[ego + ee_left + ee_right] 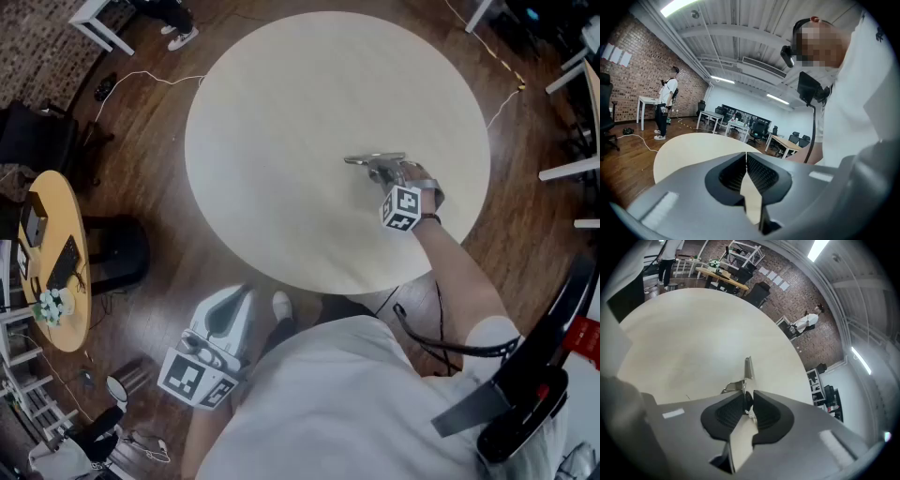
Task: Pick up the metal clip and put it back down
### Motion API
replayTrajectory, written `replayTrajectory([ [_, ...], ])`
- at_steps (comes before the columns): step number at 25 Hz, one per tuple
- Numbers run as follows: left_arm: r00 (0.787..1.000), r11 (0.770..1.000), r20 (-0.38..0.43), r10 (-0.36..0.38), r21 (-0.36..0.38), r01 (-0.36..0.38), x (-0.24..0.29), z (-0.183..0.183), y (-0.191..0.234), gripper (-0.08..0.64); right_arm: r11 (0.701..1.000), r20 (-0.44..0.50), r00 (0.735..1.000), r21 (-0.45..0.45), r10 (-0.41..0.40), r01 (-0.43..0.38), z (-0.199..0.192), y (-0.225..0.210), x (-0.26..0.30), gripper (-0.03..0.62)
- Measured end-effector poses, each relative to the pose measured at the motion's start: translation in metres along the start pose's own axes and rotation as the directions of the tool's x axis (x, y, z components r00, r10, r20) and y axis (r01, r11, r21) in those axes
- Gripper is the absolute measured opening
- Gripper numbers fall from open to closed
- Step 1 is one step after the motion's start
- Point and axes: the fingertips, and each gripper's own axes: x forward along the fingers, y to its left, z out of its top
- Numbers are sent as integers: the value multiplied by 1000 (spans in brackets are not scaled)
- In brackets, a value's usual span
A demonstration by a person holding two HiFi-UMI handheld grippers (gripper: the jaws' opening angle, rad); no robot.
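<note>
The metal clip is a thin silver piece over the right-centre of the round pale table. My right gripper reaches in from the near right and is shut on the clip's near end. In the right gripper view the clip sticks forward out of the right gripper, with the dark pads pressed on it. I cannot tell whether the clip touches the tabletop. My left gripper hangs low beside the table's near edge, over the floor. In its own view the left gripper is shut with nothing in it.
A small yellow round table with clutter stands at the left on the wooden floor. Cables run across the floor beyond the big table. A standing person and rows of office desks show in the left gripper view.
</note>
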Motion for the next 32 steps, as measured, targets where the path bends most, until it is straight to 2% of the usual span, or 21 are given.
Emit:
replayTrajectory([
  [4, 1000, 1000, 25, 2, 12, -3, 0, 1, 6, -3, 998, 11, 998, -20, -61, 62, 6, -24, -5, 6],
  [9, 998, 999, 59, -28, 40, 26, -15, 2, 19, -3, 996, 19, 997, 41, -78, 78, 28, -38, -27, 5],
  [14, 994, 993, 82, -66, 100, 58, -39, 1, 21, -3, 989, 35, 992, 81, -123, 120, 57, -48, -82, 5],
  [19, 989, 989, 118, -95, 128, 79, -68, -3, 25, -3, 984, 48, 987, 93, -156, 151, 91, -46, -146, 5],
  [24, 982, 980, 117, -150, 152, 131, -94, -20, 25, -2, 977, 64, 978, 95, -196, 190, 127, -30, -205, 5],
  [32, 974, 972, 110, -197, 152, 180, -130, -43, 26, 0, 968, 100, 966, 98, -239, 229, 187, 3, -284, 5],
])
